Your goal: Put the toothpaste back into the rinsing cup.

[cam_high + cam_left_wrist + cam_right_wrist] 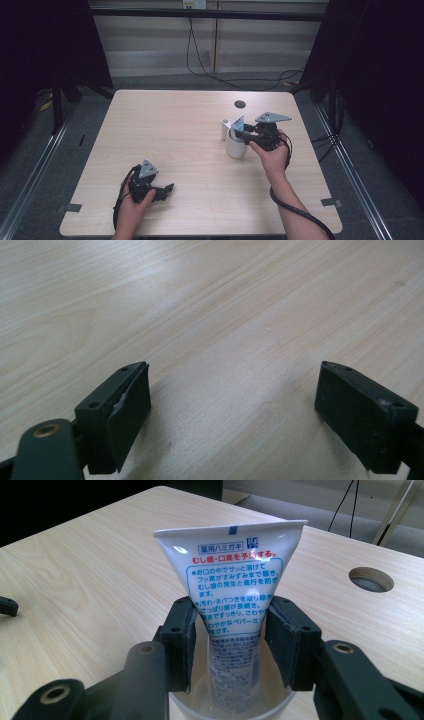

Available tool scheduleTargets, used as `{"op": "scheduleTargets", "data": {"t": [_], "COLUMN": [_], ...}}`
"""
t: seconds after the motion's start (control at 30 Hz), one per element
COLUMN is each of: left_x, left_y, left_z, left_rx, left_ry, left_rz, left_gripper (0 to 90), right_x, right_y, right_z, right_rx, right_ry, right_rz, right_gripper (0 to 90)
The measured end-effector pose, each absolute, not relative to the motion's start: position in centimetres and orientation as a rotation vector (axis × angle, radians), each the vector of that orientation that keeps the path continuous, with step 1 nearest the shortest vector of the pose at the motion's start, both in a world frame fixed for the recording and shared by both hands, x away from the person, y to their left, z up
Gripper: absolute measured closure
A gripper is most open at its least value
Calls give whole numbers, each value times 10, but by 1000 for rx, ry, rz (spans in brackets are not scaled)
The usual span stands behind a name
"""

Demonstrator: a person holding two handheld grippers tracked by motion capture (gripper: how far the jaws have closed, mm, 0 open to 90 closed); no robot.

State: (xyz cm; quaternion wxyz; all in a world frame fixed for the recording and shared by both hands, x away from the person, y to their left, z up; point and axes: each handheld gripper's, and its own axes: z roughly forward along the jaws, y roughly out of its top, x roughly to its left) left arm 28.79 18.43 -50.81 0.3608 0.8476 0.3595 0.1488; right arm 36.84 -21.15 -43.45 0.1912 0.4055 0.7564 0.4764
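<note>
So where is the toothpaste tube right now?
The toothpaste tube stands cap-down in the white cup on the table's right half, near the round cable hole, between the jaws of the right hand-held gripper.

Glossy plastic tube [232,605], matt pale wood table [170,130].

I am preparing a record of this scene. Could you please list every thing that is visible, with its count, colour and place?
tube: one, white with blue and red print, standing cap down inside the cup, flat end up, between the jaws of the right tongs.
cup: one, white, right half of the table.
small cylinder: one, white, upright just left of the cup; what it is I cannot tell.
table: one, light wood, round hole near its far edge.
cables: black, on the floor behind the table.
left tongs: one, black, open, low over the table's near left part.
right tongs: one, black, at the cup, jaws slightly apart from the tube.
</note>
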Motion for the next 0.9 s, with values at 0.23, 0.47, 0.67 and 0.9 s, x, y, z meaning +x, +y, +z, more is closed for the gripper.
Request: {"op": "scheduleTargets", "data": {"t": [0.23, 0.47, 0.67, 0.9], "left_x": [288, 288, 288, 288], "left_y": [184, 184, 184, 184], "left_z": [-508, -508, -508, -508], "left_rx": [2183, 2183, 2183, 2176], "left_ry": [929, 929, 928, 934], "left_rz": [385, 383, 385, 380], "left_gripper": [146, 146, 146, 144], "right_x": [368, 368, 368, 367], "right_y": [-212, -214, -214, -213], "right_z": [-433, -430, -427, -428], "right_rx": [1140, 1150, 1157, 1166], "right_ry": [2118, 2111, 2107, 2119], "right_rz": [1340, 1374, 1365, 1344], "right_gripper": [528, 494, 428, 366]}}
